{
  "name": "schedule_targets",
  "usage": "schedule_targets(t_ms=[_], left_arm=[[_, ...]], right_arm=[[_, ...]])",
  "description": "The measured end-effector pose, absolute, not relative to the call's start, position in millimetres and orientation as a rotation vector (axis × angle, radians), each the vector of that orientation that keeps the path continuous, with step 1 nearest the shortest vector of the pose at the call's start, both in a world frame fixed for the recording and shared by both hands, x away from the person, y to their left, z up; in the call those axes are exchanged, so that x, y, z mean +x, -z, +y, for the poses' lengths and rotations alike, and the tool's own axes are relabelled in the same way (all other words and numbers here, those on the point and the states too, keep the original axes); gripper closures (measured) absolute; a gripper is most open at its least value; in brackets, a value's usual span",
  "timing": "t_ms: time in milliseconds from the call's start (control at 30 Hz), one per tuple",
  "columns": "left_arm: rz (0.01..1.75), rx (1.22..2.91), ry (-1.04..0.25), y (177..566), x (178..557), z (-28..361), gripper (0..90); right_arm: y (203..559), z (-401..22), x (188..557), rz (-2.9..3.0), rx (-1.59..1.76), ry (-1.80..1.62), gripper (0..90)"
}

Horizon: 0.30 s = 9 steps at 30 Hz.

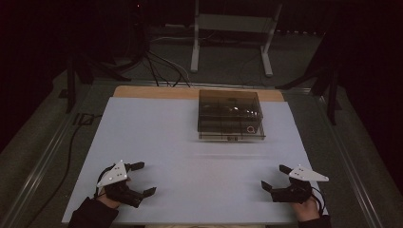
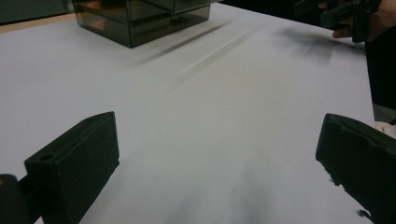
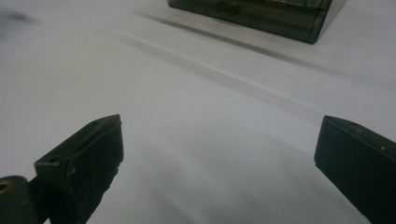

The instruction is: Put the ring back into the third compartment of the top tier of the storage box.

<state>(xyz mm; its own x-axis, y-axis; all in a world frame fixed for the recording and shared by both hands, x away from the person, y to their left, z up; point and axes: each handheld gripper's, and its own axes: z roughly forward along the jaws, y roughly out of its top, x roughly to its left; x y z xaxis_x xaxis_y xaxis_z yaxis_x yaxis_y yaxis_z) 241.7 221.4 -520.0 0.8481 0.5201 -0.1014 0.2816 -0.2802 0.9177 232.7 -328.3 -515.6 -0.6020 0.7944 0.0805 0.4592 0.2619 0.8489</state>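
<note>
One smoked-plastic drawer box [image 1: 230, 115] sits on the white table [image 1: 161, 137], while the left gripper [image 1: 141, 179] and right gripper [image 1: 276, 176] both gape empty.

Table [image 1: 157, 137] bare between and ahead of both tools. Only obstacle: smoked drawer box [image 1: 230, 115] at far centre.

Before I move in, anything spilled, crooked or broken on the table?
Nothing stands out. The smoky plastic drawer box sits squarely at the far side of the white table, drawers closed. Both the left gripper and right gripper are open, holding nothing.
</note>
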Motion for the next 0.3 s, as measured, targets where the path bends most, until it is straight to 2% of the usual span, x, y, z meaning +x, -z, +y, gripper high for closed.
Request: schedule_targets(t_ms=[300], left_arm=[[0.602, 1.88, -0.259, 520.1, 242.1, 221.0, 0.6]], right_arm=[[514.3, -323.6, 231.9, 2.195, 1.11, -1.3, 1.2]])
